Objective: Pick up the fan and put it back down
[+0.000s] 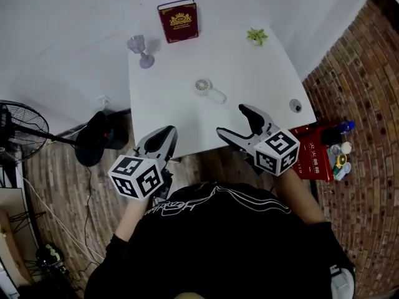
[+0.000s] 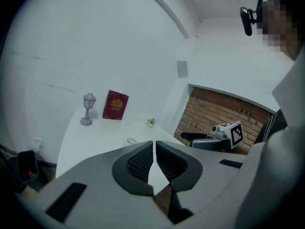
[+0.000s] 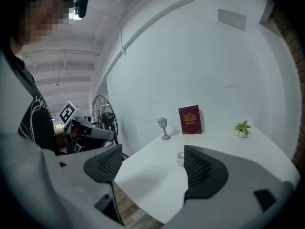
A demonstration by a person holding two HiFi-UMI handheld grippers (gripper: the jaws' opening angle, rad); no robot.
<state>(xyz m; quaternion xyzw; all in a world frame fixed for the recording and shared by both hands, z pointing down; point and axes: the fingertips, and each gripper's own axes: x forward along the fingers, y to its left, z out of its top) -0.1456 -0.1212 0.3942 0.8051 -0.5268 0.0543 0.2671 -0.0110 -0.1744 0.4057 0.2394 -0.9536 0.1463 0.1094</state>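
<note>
- Head view: a small white fan (image 1: 204, 87) lies flat near the middle of a white table (image 1: 262, 73), well apart from both grippers.
- Right gripper (image 1: 232, 119) hovers at the table's near edge, jaws wide apart and empty.
- Left gripper (image 1: 163, 132) is at the near left corner, jaws pressed together on nothing.
- A red book (image 1: 179, 20), a grey lantern (image 1: 141, 50) and a tiny plant (image 1: 256, 36) stand along the far side.

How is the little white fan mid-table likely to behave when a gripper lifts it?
The fan looks small and plastic, so it is probably light and stiff. It lies flat on the table, round head on a thin handle; gripped by the handle it may droop head-first. Its smooth casing might slip slightly.
</note>
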